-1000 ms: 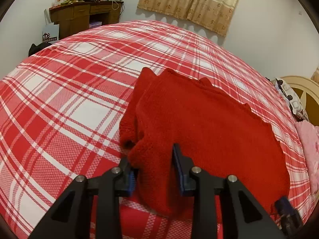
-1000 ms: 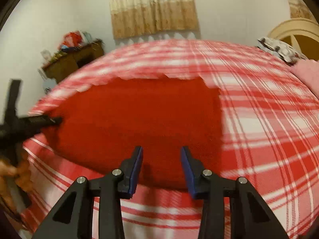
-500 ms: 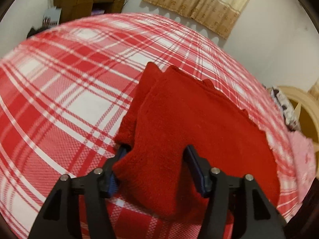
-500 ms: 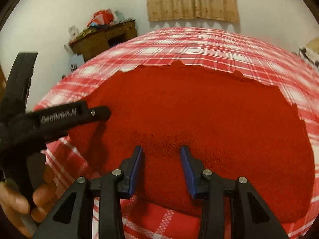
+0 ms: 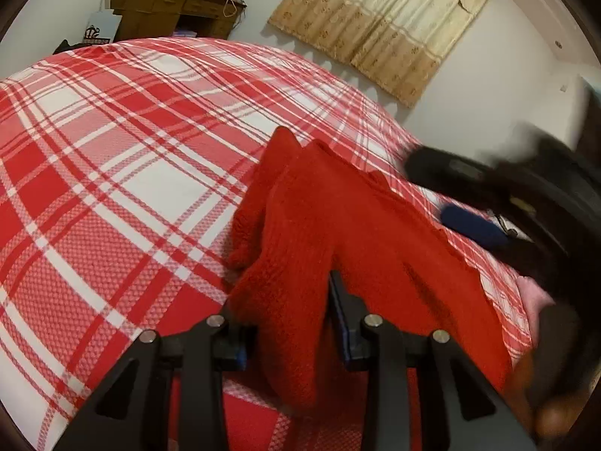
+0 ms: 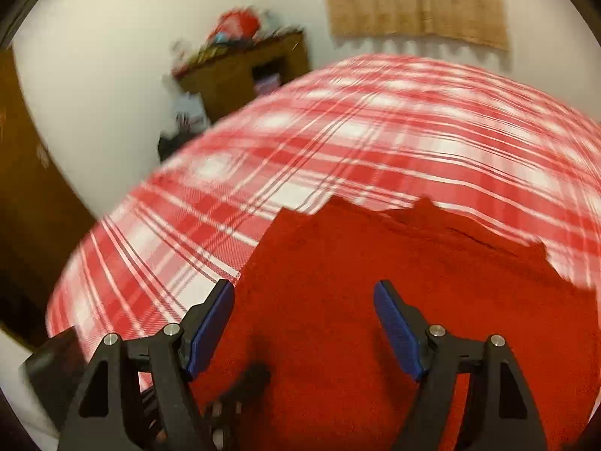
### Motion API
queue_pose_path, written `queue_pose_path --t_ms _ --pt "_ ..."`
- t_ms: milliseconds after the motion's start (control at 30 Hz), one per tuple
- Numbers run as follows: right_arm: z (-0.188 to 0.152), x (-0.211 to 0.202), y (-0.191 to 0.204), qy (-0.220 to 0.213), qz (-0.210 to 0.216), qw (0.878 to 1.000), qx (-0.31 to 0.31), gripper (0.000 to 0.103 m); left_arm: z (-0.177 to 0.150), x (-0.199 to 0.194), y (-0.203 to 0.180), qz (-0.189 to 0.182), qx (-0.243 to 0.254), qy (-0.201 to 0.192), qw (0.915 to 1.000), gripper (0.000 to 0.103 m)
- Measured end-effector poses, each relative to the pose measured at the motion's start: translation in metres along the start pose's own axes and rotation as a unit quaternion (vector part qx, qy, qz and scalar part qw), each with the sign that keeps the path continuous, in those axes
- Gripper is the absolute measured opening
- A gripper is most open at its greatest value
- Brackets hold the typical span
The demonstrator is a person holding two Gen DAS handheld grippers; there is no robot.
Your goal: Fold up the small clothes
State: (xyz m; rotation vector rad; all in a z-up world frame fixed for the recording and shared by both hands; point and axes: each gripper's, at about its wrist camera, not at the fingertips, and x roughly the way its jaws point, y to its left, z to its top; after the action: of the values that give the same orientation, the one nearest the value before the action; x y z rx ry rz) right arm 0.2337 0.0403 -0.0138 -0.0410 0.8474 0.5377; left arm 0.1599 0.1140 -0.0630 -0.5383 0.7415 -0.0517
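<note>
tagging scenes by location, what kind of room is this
Most likely a home bedroom: a bed under a red and white plaid bedsheet, a cluttered brown wooden desk against the wall, and a beige patterned fabric curtain. A red knitted garment lies on the bed.

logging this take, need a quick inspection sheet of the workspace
surface: bed with red-and-white plaid sheet
job's things: red garment lying on the bed, one edge bunched up
clutter: pink cloth at the bed's far edge
grippers: left gripper shut on the garment's bunched edge; right gripper open, over the garment
cables: nothing seen
surroundings: wooden desk piled with items, curtain, white walls
</note>
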Motion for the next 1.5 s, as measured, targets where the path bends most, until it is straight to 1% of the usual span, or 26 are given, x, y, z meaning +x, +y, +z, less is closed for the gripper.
queue_pose_path --t_ms 33,133,200,267,333,467,533,600,633,667,700,733,767,867,900,933,1033,1100,1233,1333,1400,1433,1500 --pt "0.006 0.016 0.012 0.014 -0.009 0.999 -0.030 0.077 0.000 0.000 0.003 -0.004 -0.007 -0.002 1.0000 0.039" --pt "0.012 0.048 0.037 0.042 -0.016 0.995 -0.089 0.077 -0.002 -0.001 0.010 -0.022 -0.025 -0.011 0.9994 0.040" --pt "0.012 0.065 0.045 0.064 -0.011 0.992 -0.108 0.077 -0.002 -0.002 0.012 -0.029 -0.030 -0.012 0.9990 0.040" --pt "0.016 0.078 0.046 0.086 0.006 0.991 -0.106 0.077 -0.002 -0.001 0.017 -0.035 -0.041 -0.012 0.9985 0.037" --pt "0.018 0.083 0.044 0.091 0.012 0.990 -0.103 0.077 -0.002 -0.003 0.019 -0.044 -0.047 -0.013 0.9978 0.037" --pt "0.016 0.091 0.040 0.106 -0.006 0.988 -0.112 0.077 -0.002 -0.005 0.017 -0.043 -0.043 -0.016 0.9980 0.038" --pt "0.010 0.091 0.042 0.097 -0.014 0.987 -0.128 0.077 -0.003 -0.006 0.016 -0.043 -0.042 -0.016 0.9980 0.038" --pt "0.007 0.091 0.043 0.093 -0.026 0.986 -0.138 0.071 -0.003 -0.006 0.015 -0.042 -0.041 -0.015 0.9982 0.038" --pt "0.006 0.090 0.044 0.090 -0.032 0.985 -0.141 0.066 -0.002 -0.006 0.014 -0.041 -0.040 -0.013 0.9983 0.037" --pt "0.007 0.089 0.042 0.088 -0.033 0.986 -0.137 0.057 -0.002 -0.004 0.013 -0.041 -0.039 -0.011 0.9983 0.036" --pt "0.008 0.088 0.039 0.087 -0.034 0.987 -0.128 0.051 -0.001 -0.005 0.013 -0.041 -0.037 -0.009 0.9984 0.035" --pt "0.010 0.084 0.033 0.083 -0.033 0.990 -0.111 0.041 0.002 0.000 0.011 -0.041 -0.036 -0.007 0.9985 0.035" --pt "0.010 0.081 0.028 0.081 -0.027 0.992 -0.097 0.036 0.004 0.001 0.011 -0.041 -0.035 -0.007 0.9985 0.035" --pt "0.009 0.073 0.014 0.072 -0.001 0.996 -0.049 0.029 0.006 0.004 0.009 -0.033 -0.025 -0.006 0.9991 0.034" --pt "0.009 0.070 0.009 0.068 0.008 0.997 -0.032 0.029 0.006 0.004 0.006 -0.026 -0.017 -0.006 0.9995 0.033" --pt "0.009 0.068 0.007 0.066 0.013 0.998 -0.022 0.027 0.006 0.004 -0.003 -0.012 0.004 -0.008 0.9999 0.032" --pt "0.007 0.053 -0.008 0.047 0.053 0.997 0.034 0.026 0.004 -0.006 -0.024 0.006 0.064 -0.024 0.9977 0.032" --pt "0.006 0.039 -0.022 0.028 0.083 0.994 0.071 0.026 0.004 -0.014 -0.038 0.013 0.101 -0.040 0.9940 0.032" --pt "0.001 0.006 -0.051 -0.010 0.122 0.984 0.129 0.025 0.007 -0.025 -0.059 0.008 0.139 -0.052 0.9888 0.031" --pt "-0.006 -0.021 -0.072 -0.037 0.130 0.979 0.154 0.025 0.003 -0.031 -0.078 0.002 0.178 -0.059 0.9823 0.030" --pt "-0.010 -0.036 -0.084 -0.049 0.130 0.977 0.163 0.025 -0.004 -0.036 -0.093 -0.005 0.208 -0.064 0.9760 0.030" --pt "-0.013 -0.046 -0.094 -0.057 0.126 0.976 0.169 0.025 -0.008 -0.037 -0.104 -0.010 0.224 -0.066 0.9723 0.030" --pt "-0.018 -0.060 -0.108 -0.065 0.114 0.976 0.176 0.025 -0.013 -0.037 -0.117 -0.019 0.239 -0.065 0.9686 0.030"
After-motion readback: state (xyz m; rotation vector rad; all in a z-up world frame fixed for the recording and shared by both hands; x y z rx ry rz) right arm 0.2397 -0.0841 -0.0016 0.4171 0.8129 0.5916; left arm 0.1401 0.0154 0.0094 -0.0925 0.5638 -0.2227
